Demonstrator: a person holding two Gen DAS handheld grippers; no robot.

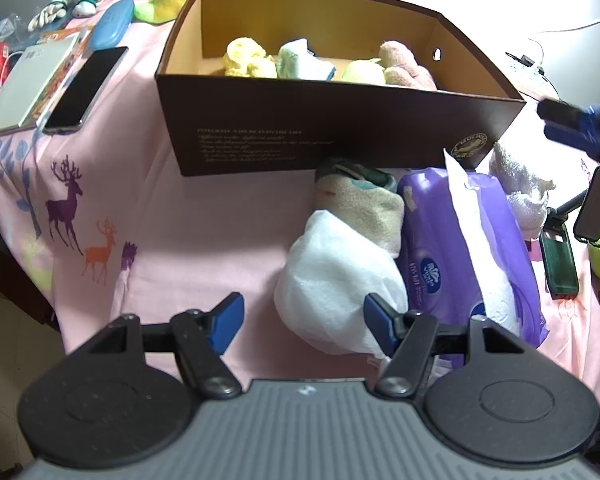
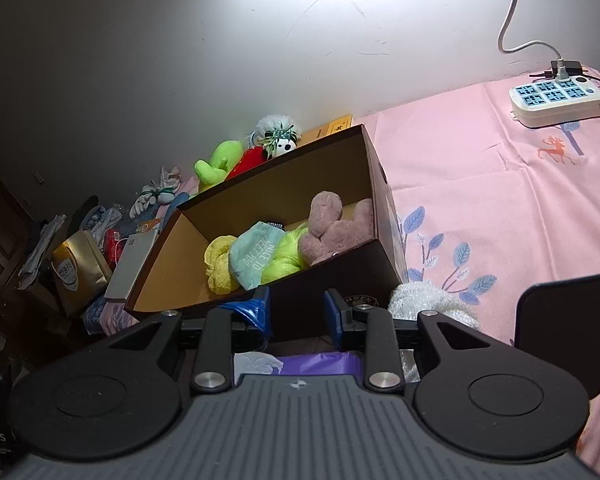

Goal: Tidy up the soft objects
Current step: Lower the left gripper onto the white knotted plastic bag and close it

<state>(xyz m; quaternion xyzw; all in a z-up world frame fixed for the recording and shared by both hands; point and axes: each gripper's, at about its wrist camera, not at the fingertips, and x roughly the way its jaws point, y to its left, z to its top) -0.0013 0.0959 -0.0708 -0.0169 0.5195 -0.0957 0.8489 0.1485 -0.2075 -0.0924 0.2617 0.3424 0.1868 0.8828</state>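
In front of me the box (image 1: 340, 120) is sitting far on the tablecloth (image 1: 180, 220), with soft toys (image 1: 400, 66) lying inside. A phone (image 1: 86, 88) is lying left of it. Nearer, the folded cloth (image 1: 340, 280) is lying left of the tissue pack (image 1: 460, 248).

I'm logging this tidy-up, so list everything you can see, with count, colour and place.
box: one, dark brown, on the pink cloth
soft items in box: pale yellow, light blue, lime, dusty pink plush
white cloth: one, in front of box
beige roll: one, behind white cloth
purple tissue pack: one, right of it
phone: one, black, left of box
power strip: one, white, far right
left gripper: open, empty
right gripper: open, empty
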